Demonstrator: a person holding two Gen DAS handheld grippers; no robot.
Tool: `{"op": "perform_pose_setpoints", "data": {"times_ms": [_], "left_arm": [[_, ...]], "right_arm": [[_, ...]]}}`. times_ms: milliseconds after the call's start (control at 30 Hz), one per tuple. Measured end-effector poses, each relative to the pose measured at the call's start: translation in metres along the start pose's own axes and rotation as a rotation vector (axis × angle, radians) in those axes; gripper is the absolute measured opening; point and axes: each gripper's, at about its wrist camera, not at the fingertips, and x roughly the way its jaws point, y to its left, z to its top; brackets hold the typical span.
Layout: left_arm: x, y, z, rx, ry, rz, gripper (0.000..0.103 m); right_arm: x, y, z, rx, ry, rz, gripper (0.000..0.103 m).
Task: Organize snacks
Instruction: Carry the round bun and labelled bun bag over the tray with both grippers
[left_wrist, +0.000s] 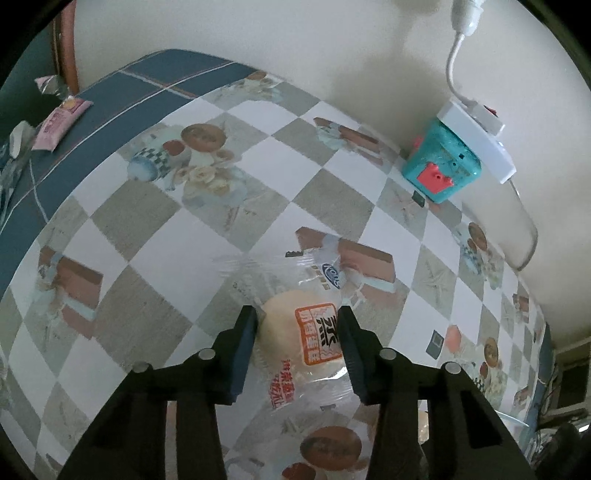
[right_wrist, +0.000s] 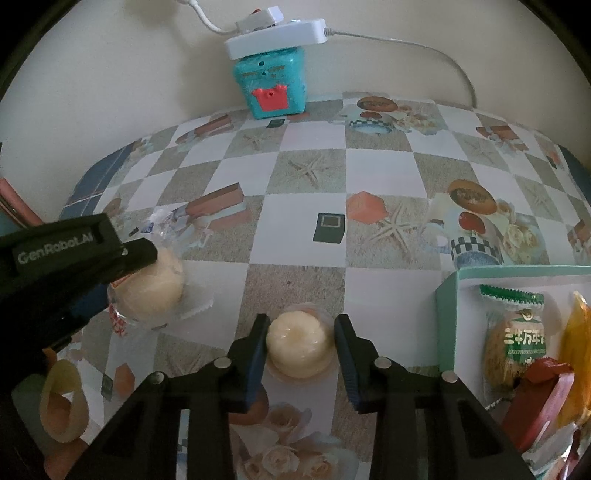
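In the left wrist view my left gripper (left_wrist: 297, 317) has its jaws on either side of a wrapped steamed bun (left_wrist: 295, 332) in clear plastic with an orange label, lying on the tablecloth; the fingers touch or nearly touch the wrapper. The same bun (right_wrist: 155, 288) and the left gripper's finger (right_wrist: 110, 251) show at the left of the right wrist view. My right gripper (right_wrist: 301, 325) is open around a small round pale cake (right_wrist: 299, 345) in a clear cup on the table. A mint-green box (right_wrist: 448, 314) at the right holds a green-labelled snack (right_wrist: 517, 339) and other packets.
A teal toy box (right_wrist: 271, 85) with a white power strip (right_wrist: 277, 37) on top stands against the back wall. A pink snack packet (left_wrist: 61, 122) lies far left in the left wrist view. A tape roll (right_wrist: 62, 402) lies at the lower left.
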Motion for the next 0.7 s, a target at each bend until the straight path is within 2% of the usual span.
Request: {"op": "perform_pose_setpoints", "data": {"times_ms": [133,333,700], "left_arm": [[-0.006,0.004,-0.005,-0.021,0.036,0.033,0.044],[-0.027,0.009,-0.015,-0.051,0.073,0.032,0.044],[-0.098,0.018,-0.041,-0.065,0.012,0.019,0.044]], "right_arm": [[-0.006,0.003,-0.002,-0.007,0.009,-0.001,0.038],[-0.036,0.006,-0.003,0.000,-0.013,0.008,0.038],[-0.114,0.000,-0.025,0.028,-0.076,0.012,0.038]]}}
